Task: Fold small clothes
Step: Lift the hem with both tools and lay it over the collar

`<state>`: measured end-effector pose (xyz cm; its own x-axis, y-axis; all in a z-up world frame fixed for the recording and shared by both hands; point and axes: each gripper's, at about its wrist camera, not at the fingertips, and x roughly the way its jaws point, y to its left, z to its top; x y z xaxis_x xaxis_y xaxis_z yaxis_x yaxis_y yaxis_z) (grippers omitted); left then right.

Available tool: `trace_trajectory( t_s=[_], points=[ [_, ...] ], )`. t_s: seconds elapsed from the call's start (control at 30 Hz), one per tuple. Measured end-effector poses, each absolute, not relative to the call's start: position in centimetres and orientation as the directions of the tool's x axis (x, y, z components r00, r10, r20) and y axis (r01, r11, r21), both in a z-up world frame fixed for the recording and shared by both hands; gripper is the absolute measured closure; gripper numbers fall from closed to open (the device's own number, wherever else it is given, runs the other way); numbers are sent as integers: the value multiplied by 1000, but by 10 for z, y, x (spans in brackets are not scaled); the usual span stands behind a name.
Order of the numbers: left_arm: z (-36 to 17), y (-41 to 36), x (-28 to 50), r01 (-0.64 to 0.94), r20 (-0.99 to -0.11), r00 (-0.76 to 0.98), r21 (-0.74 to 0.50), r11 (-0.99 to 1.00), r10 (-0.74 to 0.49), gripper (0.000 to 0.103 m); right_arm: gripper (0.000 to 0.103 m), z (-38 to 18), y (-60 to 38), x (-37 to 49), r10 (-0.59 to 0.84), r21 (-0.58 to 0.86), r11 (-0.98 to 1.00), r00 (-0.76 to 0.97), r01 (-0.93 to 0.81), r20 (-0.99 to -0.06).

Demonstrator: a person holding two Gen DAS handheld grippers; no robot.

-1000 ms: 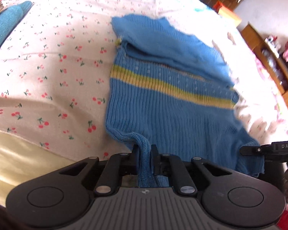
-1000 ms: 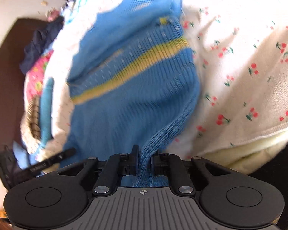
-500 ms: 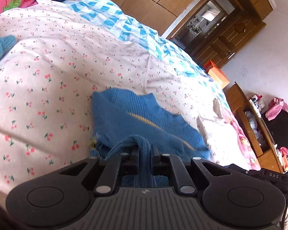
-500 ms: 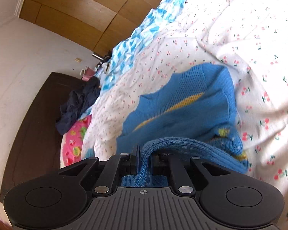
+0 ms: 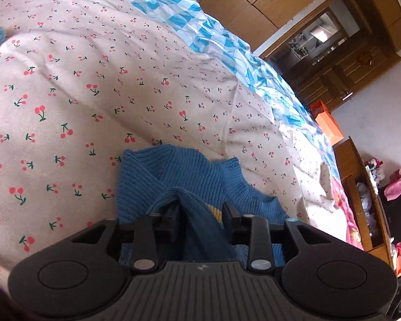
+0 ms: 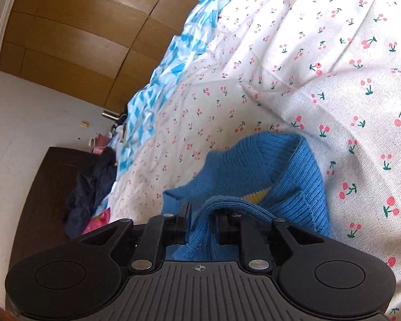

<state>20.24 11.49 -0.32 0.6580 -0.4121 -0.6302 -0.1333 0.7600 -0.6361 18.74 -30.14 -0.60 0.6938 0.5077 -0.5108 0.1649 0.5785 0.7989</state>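
From the left wrist view, my left claw (image 5: pixel 200 215) stands with its jaws parted, a fold of the blue knit sweater (image 5: pixel 157 179) running loose between them; the fabric does not look pinched, though I cannot rule out contact on the left finger. The sweater lies on the cherry-print bedspread (image 5: pixel 93 93) straight ahead of and under the claw, doubled over, with its far edge lying crosswise to my fingers. A sliver of yellow stripe (image 5: pixel 216 212) peeks out by the right finger. The casing hides the near half of the garment.

From the right wrist view, my right claw (image 6: pixel 201 226) is also spread, a ribbed hem of the sweater (image 6: pixel 267 165) draped through the gap and seemingly slack. The folded bulk sits ahead and to the right. I judge both claws equally near, so drawing straight back should clear the fabric. Neither view shows the other claw, nor whether the fold's edges line up.
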Motion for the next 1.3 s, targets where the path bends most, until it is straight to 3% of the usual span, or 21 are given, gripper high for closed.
trace_trajectory(
  t_s=[0.23,0.4,0.53,0.63,0.8,1.0,1.03,1.1,1.13,1.17,1.3],
  points=[
    [10,127,210,-206,-583,748,-659,723,-318,44,77,-1,-304,183,464,759,633,711,150,-528],
    [13,126,203,-210,-604,755,-594,777,-257,43,67,4,-306,183,453,754,643,726,136,-517],
    [11,124,181,-213,-637,749,-492,844,-182,43,50,14,-306,176,425,722,686,755,91,-500],
    [5,126,168,-203,-647,741,-473,857,-181,43,50,16,-300,173,386,651,755,747,83,-542],
    [-11,128,161,-204,-688,701,-444,873,-186,43,50,12,-280,179,246,397,917,724,42,-644],
    [-18,118,164,-181,-706,682,-415,892,-190,43,51,-8,-265,206,212,294,956,664,12,-717],
    [-18,116,166,-173,-708,680,-408,896,-191,43,52,-10,-263,209,206,284,959,655,13,-727],
    [-20,113,170,-168,-713,674,-403,900,-193,43,67,-13,-259,212,199,259,966,644,-1,-738],
    [-20,113,172,-165,-713,673,-403,900,-196,43,83,-13,-256,213,193,242,970,644,-12,-741],
    [-20,112,174,-162,-711,675,-403,901,-196,43,91,-12,-256,212,193,240,971,643,-15,-741],
    [-15,112,175,-161,-687,705,-396,904,-176,43,98,0,-281,203,187,306,951,694,49,-695]
  ],
)
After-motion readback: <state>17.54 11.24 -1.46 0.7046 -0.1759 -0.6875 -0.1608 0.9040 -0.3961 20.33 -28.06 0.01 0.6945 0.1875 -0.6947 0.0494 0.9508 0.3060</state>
